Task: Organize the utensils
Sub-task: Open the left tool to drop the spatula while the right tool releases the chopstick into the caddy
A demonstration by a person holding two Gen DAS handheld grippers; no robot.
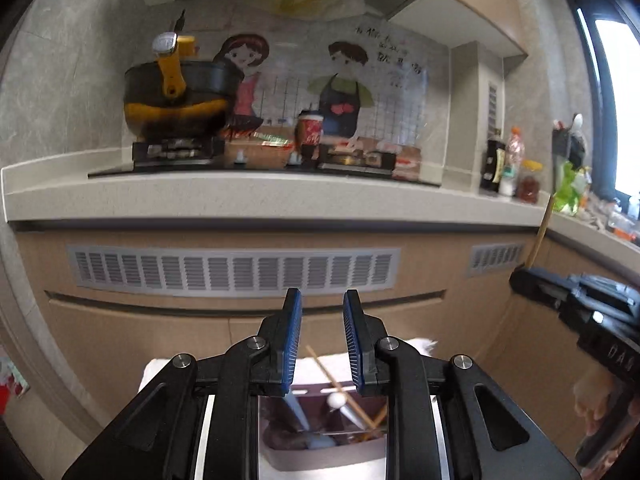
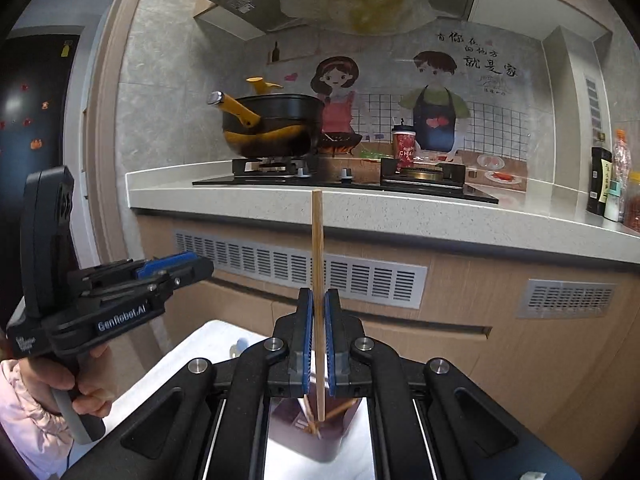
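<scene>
Chopstick [image 2: 317,280] stands upright, clamped between the blue pads of the right gripper [image 2: 318,312], whose jaws are closed on its shaft. Its lower end hangs above a dark utensil holder [image 2: 320,432] containing more chopsticks. The left gripper [image 1: 322,316] hovers nearby, jaws parted and holding nothing, facing the counter [image 2: 360,208].

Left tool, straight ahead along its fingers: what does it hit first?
Probably the cabinet front under the counter. The left tool is open with nothing between its fingers, aimed just below the vent grille. Nothing shows in between, though depth is hard to judge.
</scene>
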